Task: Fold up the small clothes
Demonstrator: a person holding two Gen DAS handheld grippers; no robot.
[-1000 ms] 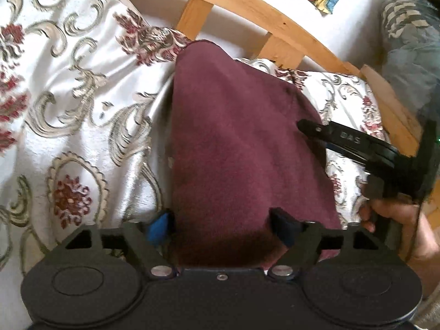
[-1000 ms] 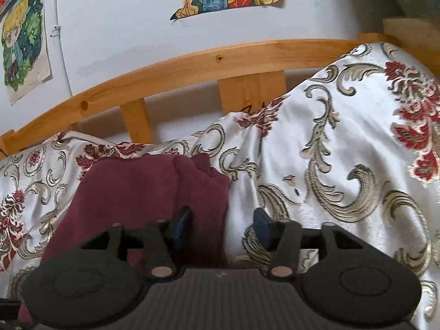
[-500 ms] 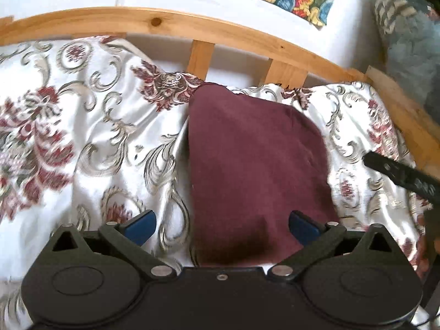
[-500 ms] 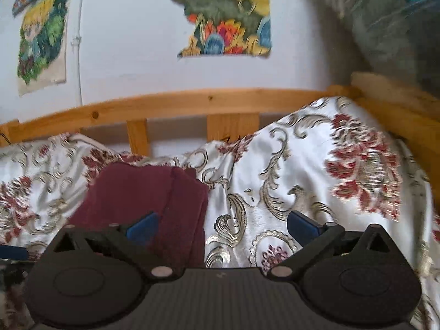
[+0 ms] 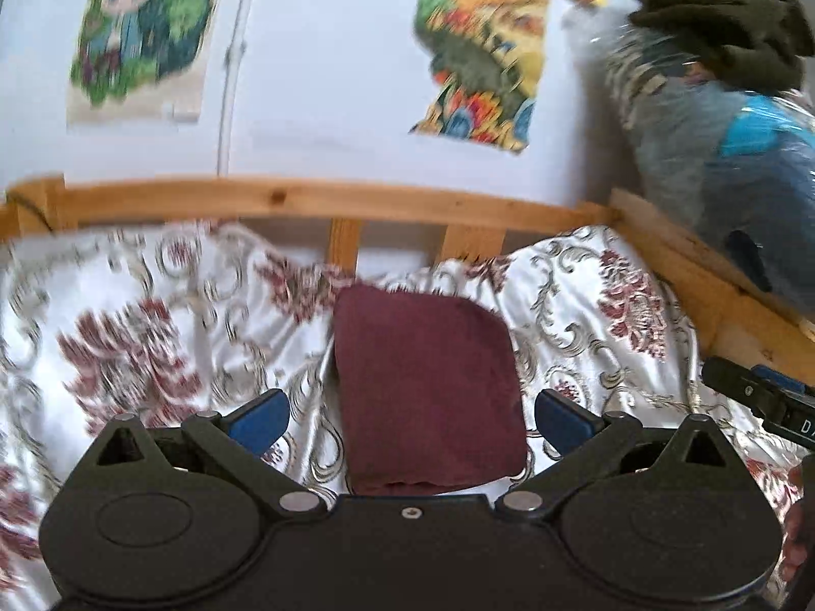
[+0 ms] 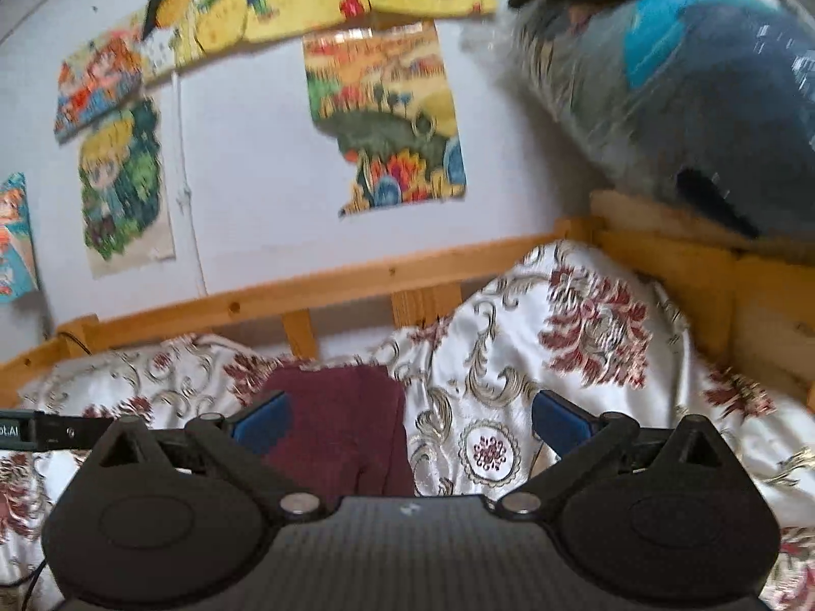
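A folded maroon cloth (image 5: 428,387) is lying flat on the floral bedspread (image 5: 153,336), near the wooden bed rail (image 5: 305,203). The left gripper (image 5: 410,415) is hovering above it, fingers spread wide and gripping nothing. The right gripper (image 6: 407,420), just beside it, is likewise holding its fingers wide apart and empty.

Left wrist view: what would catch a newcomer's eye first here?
The folded maroon cloth lies on the floral bedspread, framed by the wide-open left gripper, which holds nothing. Behind, a wooden bed rail runs below bright cartoon posters on the white wall.
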